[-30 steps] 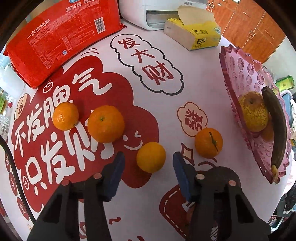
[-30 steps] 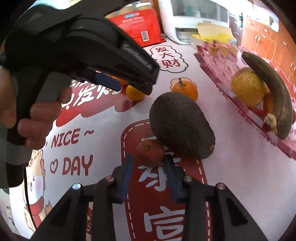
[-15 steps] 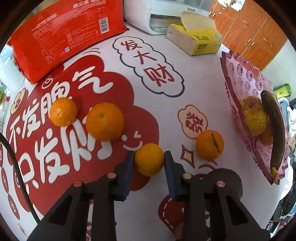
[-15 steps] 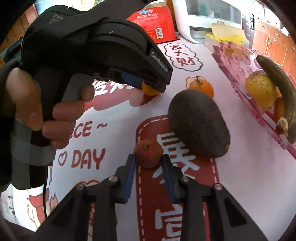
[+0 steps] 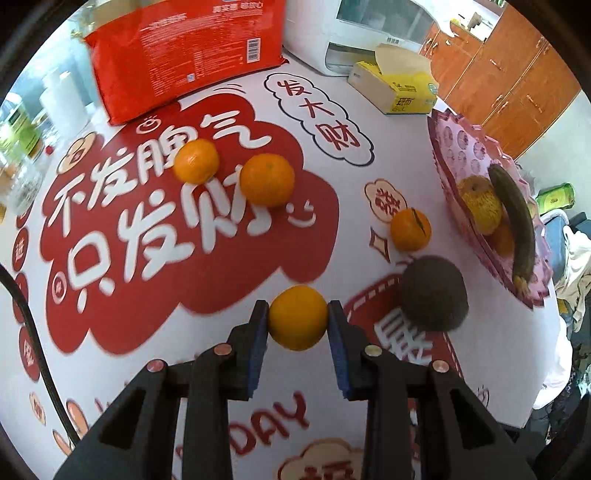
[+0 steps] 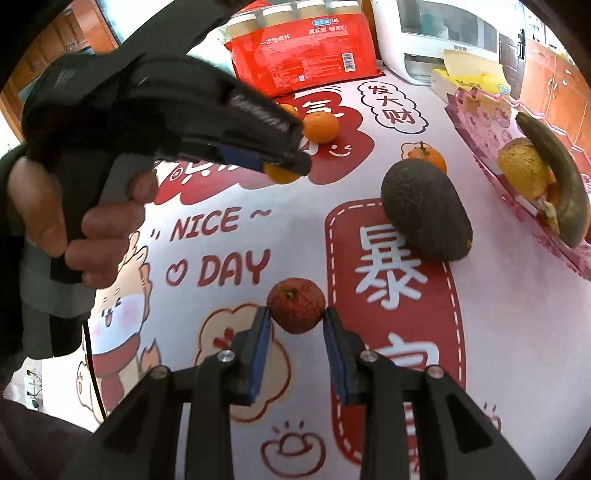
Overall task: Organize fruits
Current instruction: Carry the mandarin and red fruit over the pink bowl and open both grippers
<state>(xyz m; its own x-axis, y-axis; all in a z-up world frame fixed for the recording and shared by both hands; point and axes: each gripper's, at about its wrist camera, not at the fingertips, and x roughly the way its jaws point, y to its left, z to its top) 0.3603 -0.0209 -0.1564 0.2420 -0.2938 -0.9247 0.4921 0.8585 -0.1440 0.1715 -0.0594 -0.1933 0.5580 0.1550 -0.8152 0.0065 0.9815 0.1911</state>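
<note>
My left gripper (image 5: 298,318) is shut on a small orange (image 5: 297,317) and holds it above the printed tablecloth; the right wrist view shows that gripper (image 6: 284,167) from the side with the orange (image 6: 279,176) at its tip. My right gripper (image 6: 296,313) is shut on a red lychee (image 6: 296,305), lifted off the cloth. Three more oranges lie on the cloth: one small (image 5: 196,161), one larger (image 5: 267,179), one with a stem (image 5: 410,229). A dark avocado (image 5: 434,292) (image 6: 424,210) lies near the pink fruit tray (image 5: 465,147), which holds a yellow fruit (image 5: 480,204) and a dark banana (image 5: 515,218).
A red bag of paper cups (image 5: 184,51) lies at the back left. A white appliance (image 5: 365,33) and a yellow tissue box (image 5: 399,88) stand at the back. A person's hand (image 6: 55,218) grips the left tool. Wooden cabinets (image 5: 506,62) rise beyond the table's right edge.
Both grippers closed on their fruit, the left on the small orange and the right on the lychee, then lifted and drew back toward me. The avocado came into the left wrist view.
</note>
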